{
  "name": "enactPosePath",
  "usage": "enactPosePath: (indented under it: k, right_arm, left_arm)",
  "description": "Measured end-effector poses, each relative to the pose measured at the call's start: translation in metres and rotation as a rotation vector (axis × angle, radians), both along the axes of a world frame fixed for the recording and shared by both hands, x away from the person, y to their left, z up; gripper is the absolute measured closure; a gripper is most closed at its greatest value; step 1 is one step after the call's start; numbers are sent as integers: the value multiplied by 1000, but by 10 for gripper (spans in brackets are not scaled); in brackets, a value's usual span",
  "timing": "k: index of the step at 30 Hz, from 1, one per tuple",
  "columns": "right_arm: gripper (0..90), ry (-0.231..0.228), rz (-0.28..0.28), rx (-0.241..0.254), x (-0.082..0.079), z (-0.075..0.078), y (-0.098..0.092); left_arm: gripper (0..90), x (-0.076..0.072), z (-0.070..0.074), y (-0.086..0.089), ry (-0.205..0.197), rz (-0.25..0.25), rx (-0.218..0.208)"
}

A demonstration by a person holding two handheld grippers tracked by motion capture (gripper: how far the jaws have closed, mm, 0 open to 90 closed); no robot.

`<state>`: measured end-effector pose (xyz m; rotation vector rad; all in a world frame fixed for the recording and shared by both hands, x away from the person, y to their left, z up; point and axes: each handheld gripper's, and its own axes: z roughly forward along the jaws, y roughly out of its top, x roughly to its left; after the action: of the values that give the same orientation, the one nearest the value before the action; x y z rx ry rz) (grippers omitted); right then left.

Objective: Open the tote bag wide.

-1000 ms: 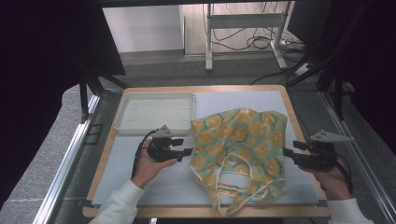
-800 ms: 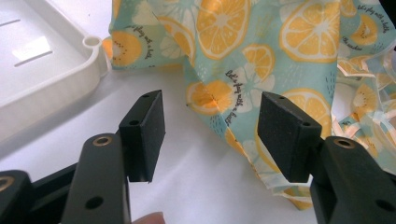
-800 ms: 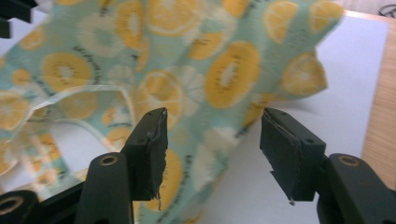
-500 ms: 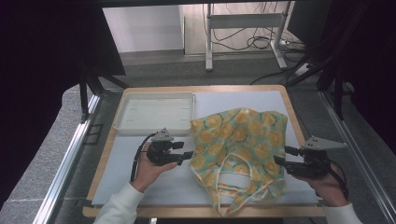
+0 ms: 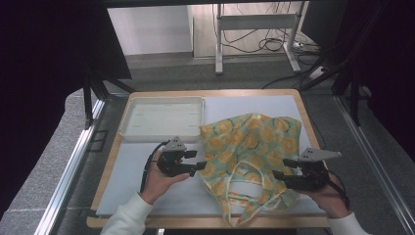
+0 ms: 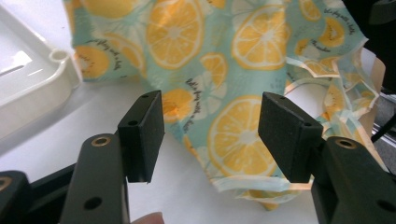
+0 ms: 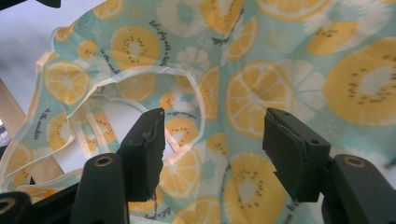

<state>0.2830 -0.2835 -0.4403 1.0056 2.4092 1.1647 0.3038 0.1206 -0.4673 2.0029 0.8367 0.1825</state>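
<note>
A lemon-print cloth bag (image 5: 249, 156) lies crumpled on the white mat (image 5: 147, 161), right of centre, its looped handles (image 5: 244, 188) toward the near edge; a white tray (image 5: 161, 117) sits just beside its far left corner. The left gripper (image 5: 199, 166) rests at the bag's left edge, jaws wide, nothing between the pads; in the left gripper view the fabric edge (image 6: 243, 182) lies just ahead of them. The right gripper (image 5: 278, 176) hovers over the bag's right lower part, jaws wide and empty.

Risk, as judged: the fabric lies in several folded layers, so a closing jaw could take only the top layer or snag a handle loop, and the bag would bunch rather than spread. Uneven pulls could drag it off the near edge.

Against the earlier frame: the right gripper has moved inward over the cloth, and its jaws have just been opening with no fabric between them. The left gripper and the bag are much as before.
</note>
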Motion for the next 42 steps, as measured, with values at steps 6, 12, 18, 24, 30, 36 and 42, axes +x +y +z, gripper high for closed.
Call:
enactPosePath:
  k: [6,12,18,24,30,36,42]
  right_arm:
    - [391,21,13,-14,0,-5,6]
    - [389,28,17,-20,-1,-9,7]
    - [386,34,13,-22,-2,-11,7]
    - [386,37,9,-23,-2,-12,6]
    - [384,47,8,-24,-3,-14,6]
    - [382,50,5,-25,-2,-15,6]
    - [382,47,6,-27,-2,-15,6]
  left_arm:
    - [407,-3,1,-7,-7,-19,24]
    - [389,-6,4,-17,-13,-46,35]
    - [344,-10,5,-33,-25,-74,71]
    - [323,-15,6,-43,-48,-94,109]
    - [323,-18,14,-43,-63,-106,110]
    - [315,-8,3,-62,-16,-120,153]
    - [378,5,-13,-76,11,-94,214]
